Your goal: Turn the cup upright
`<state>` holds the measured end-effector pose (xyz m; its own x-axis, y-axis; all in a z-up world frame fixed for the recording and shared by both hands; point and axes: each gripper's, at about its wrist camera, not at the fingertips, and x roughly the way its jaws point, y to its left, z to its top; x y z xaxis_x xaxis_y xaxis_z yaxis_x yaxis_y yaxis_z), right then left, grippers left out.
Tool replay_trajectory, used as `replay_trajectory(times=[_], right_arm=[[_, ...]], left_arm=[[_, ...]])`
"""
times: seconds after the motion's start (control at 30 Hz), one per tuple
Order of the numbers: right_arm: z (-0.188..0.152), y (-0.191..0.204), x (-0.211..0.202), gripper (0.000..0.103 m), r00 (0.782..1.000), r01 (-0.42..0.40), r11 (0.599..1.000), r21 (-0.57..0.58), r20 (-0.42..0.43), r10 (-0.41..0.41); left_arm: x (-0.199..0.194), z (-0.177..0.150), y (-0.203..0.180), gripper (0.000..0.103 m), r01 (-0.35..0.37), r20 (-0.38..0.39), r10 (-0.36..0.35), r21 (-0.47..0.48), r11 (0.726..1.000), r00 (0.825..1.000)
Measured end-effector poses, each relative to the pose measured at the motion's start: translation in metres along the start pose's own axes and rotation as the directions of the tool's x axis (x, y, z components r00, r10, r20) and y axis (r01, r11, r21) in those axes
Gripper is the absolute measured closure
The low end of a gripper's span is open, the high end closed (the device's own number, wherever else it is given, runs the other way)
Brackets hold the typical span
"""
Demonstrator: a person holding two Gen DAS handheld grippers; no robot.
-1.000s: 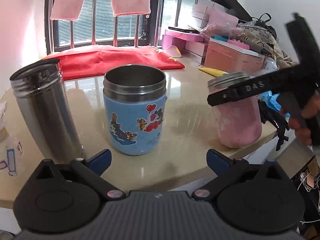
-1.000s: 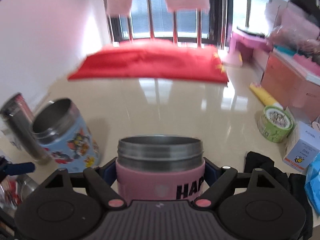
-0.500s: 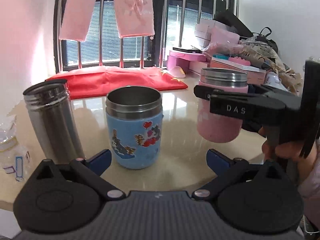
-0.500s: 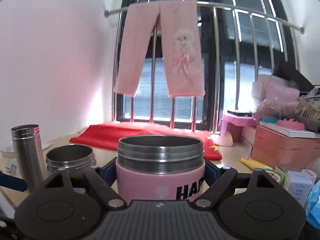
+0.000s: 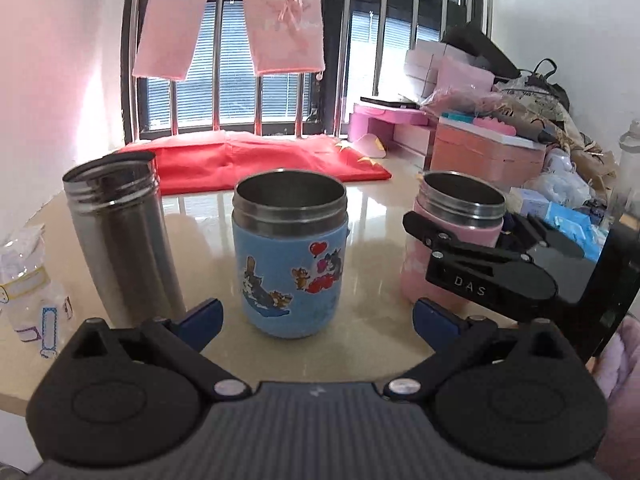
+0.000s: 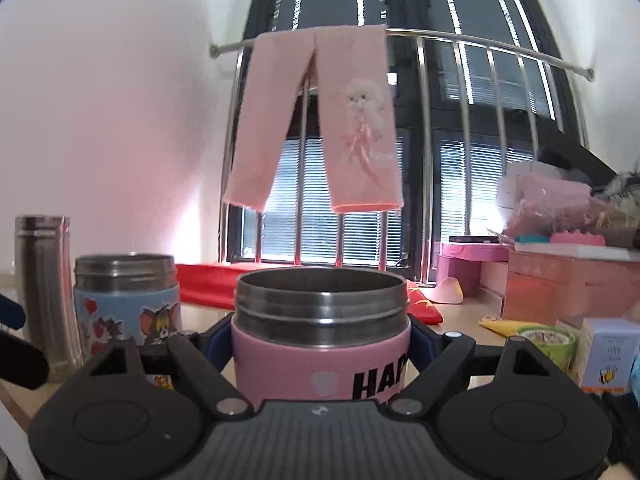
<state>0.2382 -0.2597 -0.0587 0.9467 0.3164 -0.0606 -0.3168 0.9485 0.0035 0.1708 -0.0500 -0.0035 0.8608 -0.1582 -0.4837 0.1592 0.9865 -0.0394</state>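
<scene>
Pink cup (image 6: pixel 320 360) with black lettering; blue cartoon-printed cup (image 5: pixel 290 264); red cloth (image 5: pixel 256 160).

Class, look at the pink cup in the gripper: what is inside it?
The pink cup stands mouth up; only bare steel inner wall shows. Its bottom is hidden by the rim, so contents cannot be ruled out.

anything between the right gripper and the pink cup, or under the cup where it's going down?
Nothing visible. The right gripper is shut on the pink cup, which is upright with its mouth up. The blue cartoon cup stands apart to its left on the table; contact at the base isn't visible.
</scene>
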Motion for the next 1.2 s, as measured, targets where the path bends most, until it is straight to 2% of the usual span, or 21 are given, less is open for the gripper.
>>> replay_trajectory(times=[0.13, 0.17, 0.2, 0.27, 0.43, 0.6, 0.9, 1.2], right_arm=[[-0.001, 0.0, 0.001, 0.019, 1.0, 0.003, 1.0, 0.001, 0.014, -0.003], [0.001, -0.001, 0.0, 0.014, 1.0, 0.003, 1.0, 0.011, 0.007, -0.003], [0.004, -0.003, -0.001, 0.0, 1.0, -0.008, 0.999, 0.037, 0.001, 0.008], [0.012, -0.005, -0.015, 0.0, 1.0, -0.017, 0.998, 0.064, 0.022, 0.016], [0.041, 0.002, -0.057, 0.0, 0.999, -0.01, 1.0, 0.022, 0.034, 0.009], [0.058, 0.024, -0.11, 0.0, 1.0, -0.007, 1.0, 0.017, -0.002, 0.007], [0.064, 0.072, -0.184, 0.0, 0.997, -0.005, 1.0, 0.025, -0.077, 0.007], [0.059, 0.099, -0.211, 0.0, 0.989, 0.004, 1.0, 0.011, -0.145, -0.002]], left_arm=[[-0.003, 0.001, 0.001, 0.0, -0.014, 0.009, 0.014, 0.004, 1.0, 1.0], [-0.004, 0.002, 0.001, 0.0, -0.02, 0.008, 0.02, 0.002, 1.0, 1.0], [-0.005, 0.001, 0.002, 0.0, -0.026, 0.011, 0.026, -0.001, 1.0, 1.0], [-0.011, 0.002, 0.003, 0.0, -0.031, 0.02, 0.031, -0.008, 1.0, 0.999], [-0.037, 0.002, 0.004, 0.0, -0.038, 0.076, 0.039, -0.013, 0.999, 0.996], [-0.075, -0.003, 0.011, 0.0, -0.057, 0.154, 0.059, -0.019, 0.998, 0.986], [-0.144, -0.033, 0.033, 0.0, -0.119, 0.233, 0.124, -0.033, 0.992, 0.964], [-0.182, -0.069, 0.049, 0.0, -0.144, 0.244, 0.154, -0.058, 0.988, 0.957]])
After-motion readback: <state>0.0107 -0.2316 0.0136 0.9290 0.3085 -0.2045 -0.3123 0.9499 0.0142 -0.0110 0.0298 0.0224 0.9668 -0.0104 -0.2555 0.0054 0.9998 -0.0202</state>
